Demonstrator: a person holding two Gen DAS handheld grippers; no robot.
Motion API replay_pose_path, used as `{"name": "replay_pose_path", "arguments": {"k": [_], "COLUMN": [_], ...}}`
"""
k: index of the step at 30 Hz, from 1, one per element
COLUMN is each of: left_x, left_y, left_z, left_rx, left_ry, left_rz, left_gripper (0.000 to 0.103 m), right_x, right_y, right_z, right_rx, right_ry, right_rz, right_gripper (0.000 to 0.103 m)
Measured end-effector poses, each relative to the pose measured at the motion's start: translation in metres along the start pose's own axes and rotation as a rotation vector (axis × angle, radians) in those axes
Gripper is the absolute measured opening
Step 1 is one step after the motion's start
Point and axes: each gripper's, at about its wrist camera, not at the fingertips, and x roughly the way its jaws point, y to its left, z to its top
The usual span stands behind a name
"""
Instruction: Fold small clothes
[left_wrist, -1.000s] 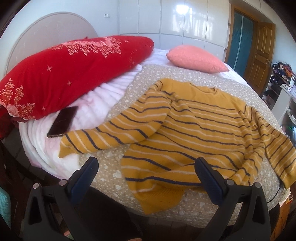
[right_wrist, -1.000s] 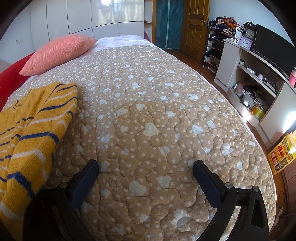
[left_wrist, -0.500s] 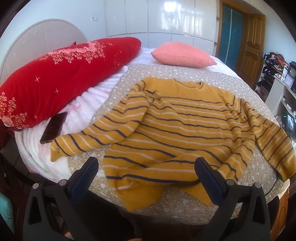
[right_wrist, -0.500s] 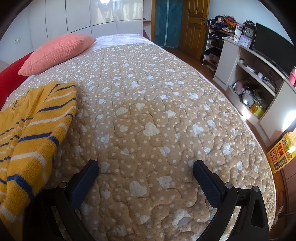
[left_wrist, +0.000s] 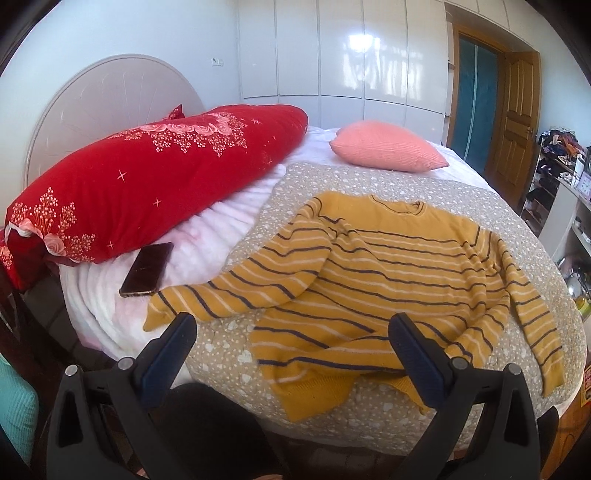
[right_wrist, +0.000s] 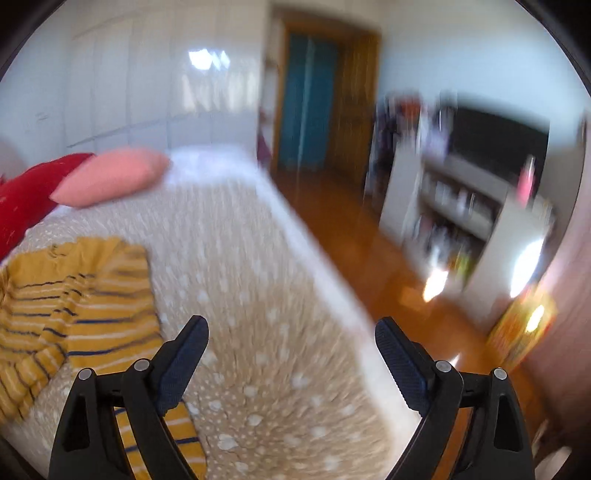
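A mustard-yellow sweater (left_wrist: 384, 273) with navy and white stripes lies spread on the beige heart-print quilt (left_wrist: 332, 181), its near sleeve folded across the body and its hem rumpled at the bed's edge. My left gripper (left_wrist: 291, 332) is open and empty, held back from the bed above the hem. My right gripper (right_wrist: 291, 343) is open and empty above the quilt (right_wrist: 258, 295); the sweater's sleeve (right_wrist: 81, 310) lies to its left in a blurred view.
A long red pillow (left_wrist: 147, 177) and a pink cushion (left_wrist: 384, 149) lie at the head of the bed. A dark phone (left_wrist: 147, 269) rests on the white blanket. A shelf unit (right_wrist: 461, 206) and wooden floor (right_wrist: 351, 229) lie to the right.
My left gripper has drawn back and up from the bed, showing the whole sweater. My right gripper has risen and swung quickly, blurring its view and showing the floor.
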Motion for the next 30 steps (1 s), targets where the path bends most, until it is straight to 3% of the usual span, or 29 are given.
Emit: {"name": "replay_pose_path", "arguments": {"k": [2,3,8,12,14,19,26,30], "left_x": [0.002,0.002,0.007,0.027,0.043,0.081,0.130,0.132], "left_y": [-0.005,-0.007,-0.018,-0.023,-0.026,-0.039,-0.053,-0.050], "left_z": [-0.002,-0.003,-0.013,-0.024,-0.034,-0.064,-0.093,-0.096], "left_rx": [0.007,0.013,0.054,0.064,0.057,0.055,0.060,0.027], "left_ry": [0.010,0.013,0.040,0.100,0.152,0.263,0.411,0.418], "left_rz": [0.004,0.006,0.001,-0.010,-0.035,-0.100,-0.119,-0.133], "left_gripper": [0.103,0.103,0.103,0.103,0.103,0.103,0.103,0.103], "right_x": [-0.028,-0.033,-0.020,0.017,0.029,0.051,0.058,0.055], "right_y": [0.020,0.029,0.107,0.176,0.199,0.236,0.238,0.237], "right_z": [0.009,0.011,-0.002,-0.036,-0.059,-0.094,-0.099,-0.100], "right_rx": [-0.055,-0.060,-0.067,-0.113,-0.141,-0.210,-0.137,-0.122], "right_ry": [-0.096,-0.097,0.074,0.239,0.308,0.419,0.428,0.433], "right_rz": [0.037,0.064,0.412,0.501,0.505,0.409,0.391,0.386], "right_gripper": [0.103,0.103,0.103,0.103,0.103,0.103,0.103,0.103]}}
